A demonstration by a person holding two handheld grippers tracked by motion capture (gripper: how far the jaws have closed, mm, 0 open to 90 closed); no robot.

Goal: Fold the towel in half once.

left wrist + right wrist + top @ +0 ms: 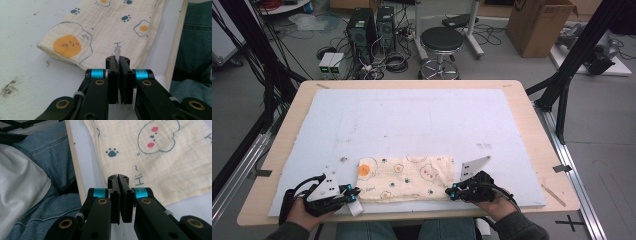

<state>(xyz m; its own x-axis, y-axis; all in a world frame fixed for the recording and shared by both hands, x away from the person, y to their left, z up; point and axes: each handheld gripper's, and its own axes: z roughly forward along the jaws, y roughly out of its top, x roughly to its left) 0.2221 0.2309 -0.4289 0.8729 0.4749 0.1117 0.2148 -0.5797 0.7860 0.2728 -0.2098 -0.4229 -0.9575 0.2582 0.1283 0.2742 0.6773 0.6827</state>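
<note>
1. Folded cloth (406,178): cream muslin printed with fried eggs, paw prints and bear faces; lies flat as a long band on the near part of the white board (422,120), between the two grippers. In the left gripper view its large orange-yolk egg sits at the nearest corner (100,32); in the right gripper view a bear face with red cheeks shows on it (160,150).
2. Left gripper (353,194): held in the person's left hand (304,212) at the cloth's left end. Jaws pressed together; in the left gripper view (119,60) a thin white sliver, seemingly a tag or a cloth edge, stands pinched between the pads. Which it is, I cannot tell.
3. Right gripper (454,192): held in the right hand (492,205) at the cloth's right end. Jaws closed tight; in the right gripper view (118,178) the tips lie over the cloth's near edge, nothing visibly between them.
4. Table (277,150): light wood, carries the board.
5. Jeans (52,152): the person's lap, just beyond the table edge.
</note>
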